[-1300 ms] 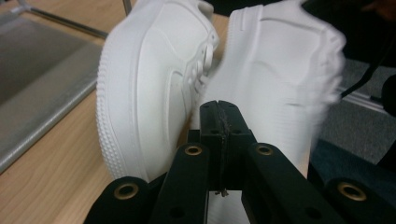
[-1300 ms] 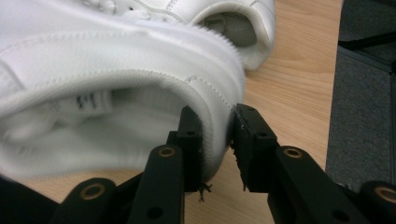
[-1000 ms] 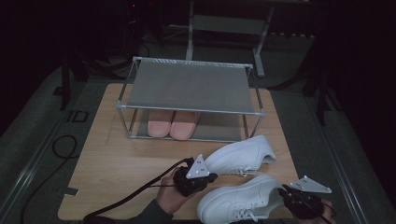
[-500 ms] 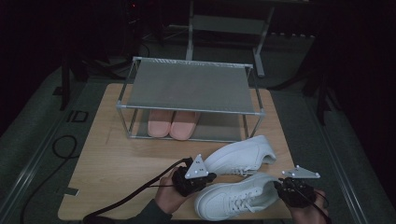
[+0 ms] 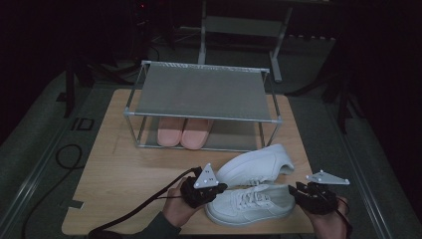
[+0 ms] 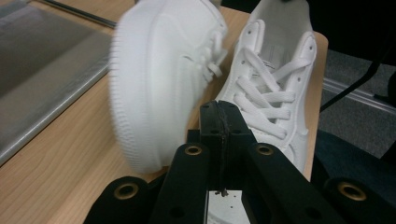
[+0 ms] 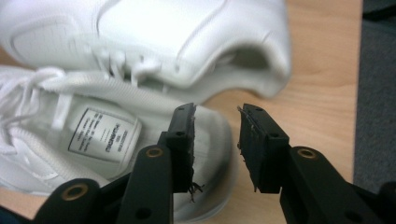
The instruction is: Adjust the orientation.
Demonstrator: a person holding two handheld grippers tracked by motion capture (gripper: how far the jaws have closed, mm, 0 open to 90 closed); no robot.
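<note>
The near white lace-up leather sneaker (image 5: 251, 202) lies on the wooden table (image 5: 119, 169), just in front of the second white sneaker (image 5: 256, 165). The right hand-held gripper (image 7: 215, 140) stands released, its jaws straddling the near sneaker's heel rim, one inside the collar and one outside. A sound grasp calls for seating the rim deep between the jaws before clenching. The left hand-held gripper (image 6: 219, 122) is clenched on nothing, at the near sneaker's toe.

Beyond stands a two-tier grey metal shoe rack (image 5: 201, 92) with a pair of pink slippers (image 5: 183, 131) on its lower shelf. The second sneaker lies between the near sneaker and the rack, so the likely path runs up and over it.
</note>
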